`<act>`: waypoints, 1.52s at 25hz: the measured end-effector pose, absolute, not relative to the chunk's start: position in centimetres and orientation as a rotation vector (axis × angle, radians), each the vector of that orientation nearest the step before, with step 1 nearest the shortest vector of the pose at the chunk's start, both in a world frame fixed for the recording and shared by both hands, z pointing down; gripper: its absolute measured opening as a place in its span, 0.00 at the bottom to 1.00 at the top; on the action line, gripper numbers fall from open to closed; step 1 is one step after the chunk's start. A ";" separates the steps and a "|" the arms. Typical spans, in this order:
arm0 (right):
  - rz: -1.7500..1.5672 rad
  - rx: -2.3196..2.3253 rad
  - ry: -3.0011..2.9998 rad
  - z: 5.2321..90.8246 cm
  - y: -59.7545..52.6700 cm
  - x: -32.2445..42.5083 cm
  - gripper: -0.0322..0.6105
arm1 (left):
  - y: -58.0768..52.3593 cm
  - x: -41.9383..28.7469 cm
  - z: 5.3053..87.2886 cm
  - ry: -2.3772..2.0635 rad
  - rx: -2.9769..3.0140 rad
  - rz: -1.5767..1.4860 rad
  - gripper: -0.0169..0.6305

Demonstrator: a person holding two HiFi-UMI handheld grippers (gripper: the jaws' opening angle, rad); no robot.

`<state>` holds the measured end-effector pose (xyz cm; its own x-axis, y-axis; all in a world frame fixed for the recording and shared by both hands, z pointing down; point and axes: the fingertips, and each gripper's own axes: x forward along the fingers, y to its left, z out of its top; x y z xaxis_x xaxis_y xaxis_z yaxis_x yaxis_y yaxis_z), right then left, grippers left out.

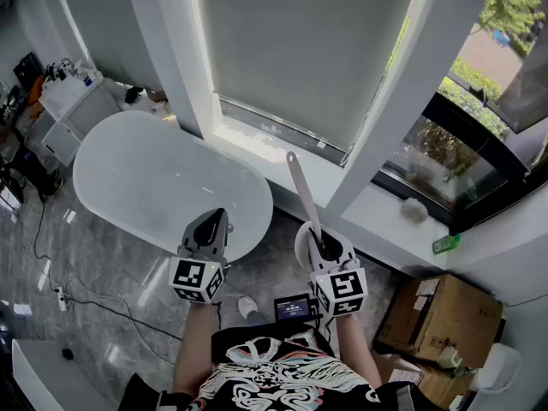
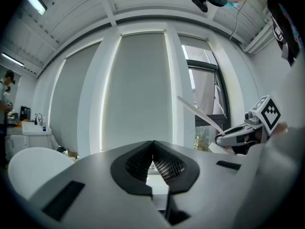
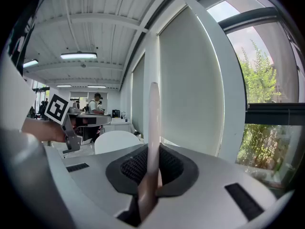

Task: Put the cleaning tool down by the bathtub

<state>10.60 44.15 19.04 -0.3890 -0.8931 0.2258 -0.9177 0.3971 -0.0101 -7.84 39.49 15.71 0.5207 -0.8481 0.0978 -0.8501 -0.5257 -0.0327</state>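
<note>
bathtub (image 1: 163,182) x1 | cleaning tool (image 1: 300,191) x1 | tools x2: left tool (image 1: 210,221), right tool (image 1: 324,245) | green bottle (image 1: 445,244) x1

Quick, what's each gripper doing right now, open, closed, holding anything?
Left gripper: closed, with nothing between its jaws.
Right gripper: closed on the handle of the cleaning tool.
</note>
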 end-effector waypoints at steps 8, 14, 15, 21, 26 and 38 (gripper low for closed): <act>0.195 1.673 -2.479 19.2 47.3 13.9 0.14 | 42.4 -4.1 15.0 -1.506 2.777 0.192 0.05; 0.214 1.670 -2.490 19.5 47.9 15.4 0.14 | 43.7 -2.6 15.4 -1.487 2.768 0.195 0.05; 0.227 1.670 -2.501 19.6 48.1 15.6 0.14 | 43.9 -2.3 15.5 -1.481 2.767 0.197 0.05; 0.242 1.661 -2.541 19.3 48.5 16.2 0.14 | 44.6 -1.7 15.3 -1.485 2.770 0.186 0.05; 0.258 1.669 -2.544 19.7 48.0 17.3 0.14 | 44.1 -1.4 15.1 -1.512 2.766 0.183 0.05; 0.280 1.688 -2.546 20.1 44.8 18.8 0.14 | 40.2 -0.9 15.5 -1.552 2.754 0.188 0.05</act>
